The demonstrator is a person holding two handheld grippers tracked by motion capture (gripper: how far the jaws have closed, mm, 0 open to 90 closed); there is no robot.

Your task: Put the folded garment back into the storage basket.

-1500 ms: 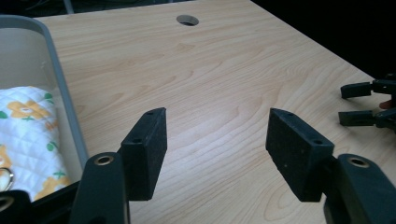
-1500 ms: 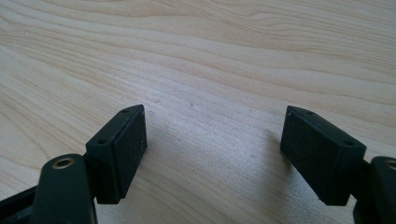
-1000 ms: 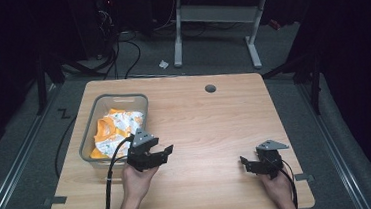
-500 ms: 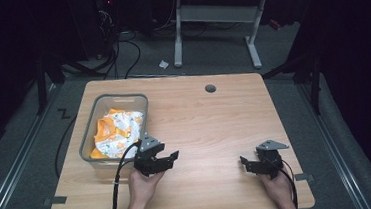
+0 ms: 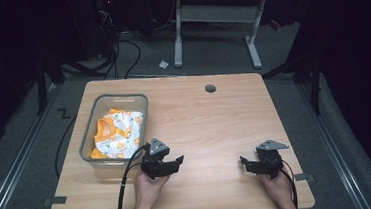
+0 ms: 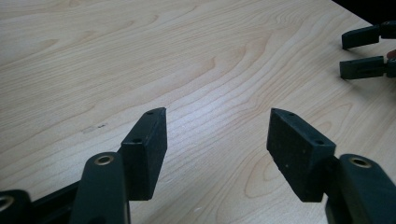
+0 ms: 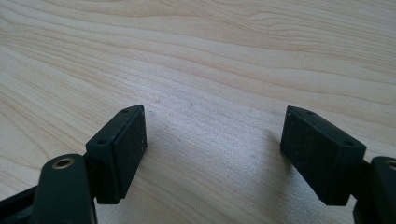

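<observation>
My left gripper (image 5: 177,163) rests low over the wooden table (image 5: 204,118) near the front edge, just right of a clear plastic bin (image 5: 88,142). Its jaws stand open with nothing between them; in the left gripper view (image 6: 217,128) only bare wood lies there. The bin holds an orange and white patterned cloth (image 5: 116,132). My right gripper (image 5: 244,161) sits at the front right, held by a hand, jaws open over bare wood (image 7: 215,126). The left gripper view also catches the right gripper's fingertips (image 6: 362,39) at its upper right.
A round cable hole (image 5: 210,88) sits near the table's far edge. Black cables trail off the front edge from both grippers. A white desk frame (image 5: 212,27) and floor cables lie beyond the table.
My left gripper has moved down and toward the front edge, away from the bin's corner, and settled low on the table. The right gripper has stayed where it was.
</observation>
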